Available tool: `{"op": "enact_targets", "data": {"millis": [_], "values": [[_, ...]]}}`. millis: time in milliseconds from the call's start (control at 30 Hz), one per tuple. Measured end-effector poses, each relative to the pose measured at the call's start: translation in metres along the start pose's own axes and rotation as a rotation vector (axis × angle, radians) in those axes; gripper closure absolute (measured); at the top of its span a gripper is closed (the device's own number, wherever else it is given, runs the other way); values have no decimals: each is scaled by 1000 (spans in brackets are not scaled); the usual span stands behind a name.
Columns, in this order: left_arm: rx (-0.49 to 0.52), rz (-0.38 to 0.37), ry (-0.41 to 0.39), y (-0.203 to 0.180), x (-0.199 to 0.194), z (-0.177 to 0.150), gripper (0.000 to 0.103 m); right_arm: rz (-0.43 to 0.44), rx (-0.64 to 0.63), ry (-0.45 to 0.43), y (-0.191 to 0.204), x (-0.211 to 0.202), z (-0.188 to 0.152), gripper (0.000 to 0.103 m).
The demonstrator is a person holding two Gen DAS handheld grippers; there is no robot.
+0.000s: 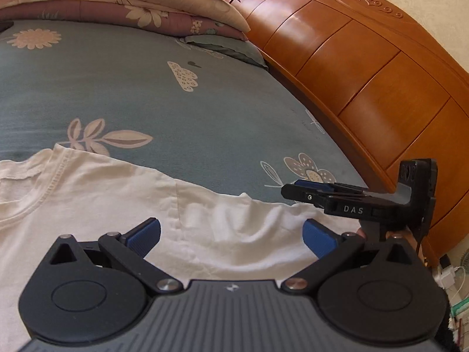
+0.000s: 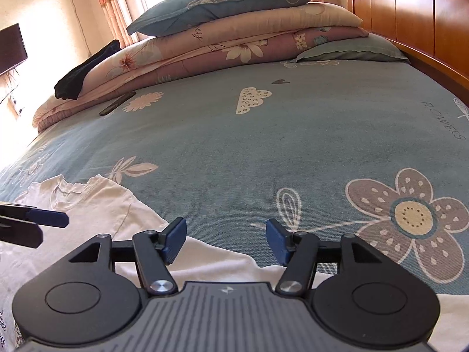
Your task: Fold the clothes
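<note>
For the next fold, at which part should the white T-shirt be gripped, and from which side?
Probably the sleeve edge of the white T-shirt, from the headboard side. The shirt lies flat on the bed sheet, and that edge has a small raised wrinkle which a finger could slide under. The left gripper is open over it.
</note>
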State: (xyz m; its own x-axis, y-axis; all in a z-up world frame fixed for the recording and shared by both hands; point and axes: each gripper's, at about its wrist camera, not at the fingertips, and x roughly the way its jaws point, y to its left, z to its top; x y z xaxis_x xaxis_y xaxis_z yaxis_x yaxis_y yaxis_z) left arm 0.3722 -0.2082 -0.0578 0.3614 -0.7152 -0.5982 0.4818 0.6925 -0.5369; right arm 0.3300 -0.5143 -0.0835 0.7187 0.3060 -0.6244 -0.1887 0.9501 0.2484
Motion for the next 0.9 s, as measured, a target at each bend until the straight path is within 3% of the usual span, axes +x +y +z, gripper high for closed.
{"op": "enact_targets", "data": {"millis": [67,200,300,400,500,600,700,767,900], "values": [[-48,-78,64,2,24,9,1,20,-8,7,-1,-2,-1,29],[-92,-56,151,7,74,14,1,-4,-44,27,1,5,-8,28],[-79,-27,82,11,89,21,1,-27,-66,59,1,16,-15,28],[-46,71,8,13,101,32,3,-46,-81,70,-1,23,-21,26],[-52,82,-24,5,95,37,5,-51,-104,62,-1,21,-21,25],[-26,-10,-32,-8,74,31,4,-61,-106,49,-4,15,-21,25],[-61,-179,40,-18,63,17,3,-84,-105,56,-13,11,-22,19],[-66,-220,103,-23,68,13,3,-111,-107,67,-18,14,-25,19],[-51,-85,171,-29,102,12,3,-133,-146,66,-18,16,-30,13]]}}
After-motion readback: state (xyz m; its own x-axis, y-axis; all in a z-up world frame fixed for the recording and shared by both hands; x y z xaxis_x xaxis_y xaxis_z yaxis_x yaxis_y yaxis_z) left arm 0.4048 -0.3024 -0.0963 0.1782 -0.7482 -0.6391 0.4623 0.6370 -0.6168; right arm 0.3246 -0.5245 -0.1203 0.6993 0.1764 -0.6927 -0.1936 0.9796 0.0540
